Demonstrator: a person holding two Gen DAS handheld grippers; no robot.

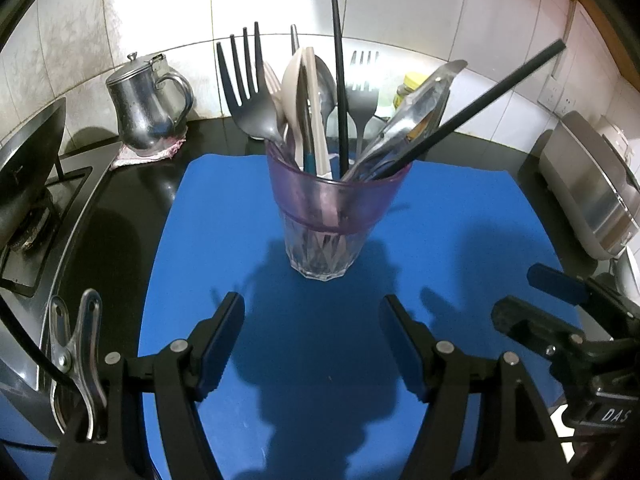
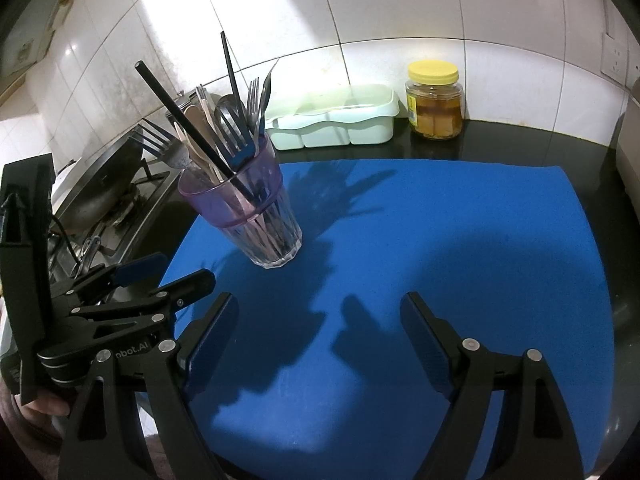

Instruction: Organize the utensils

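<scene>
On the blue mat (image 1: 460, 216), stiff, slippery utensils (image 1: 320, 100) crowd a fragile, top-heavy glass (image 1: 324, 240); take stems high, both jaws gaping empty.

Ahead of the left gripper (image 1: 312, 344), whose jaws stand apart and empty, a glass tumbler (image 1: 325, 216) crammed with utensils (image 1: 320, 104) stands upright on the blue mat (image 1: 460, 240).

The glass (image 1: 326, 216) is clear and faceted, tinted purple near its rim. It holds shiny metal forks (image 1: 244, 92) and spoons (image 1: 325, 84), matt black chopsticks (image 1: 339, 80) and pale plastic pieces. The blue mat (image 2: 440, 240) looks soft and matt on a glossy black counter (image 2: 520, 144). The far-left kettle (image 1: 146, 104) is dull metal; the far-right jar (image 2: 434, 100) has a yellow plastic lid.
</scene>
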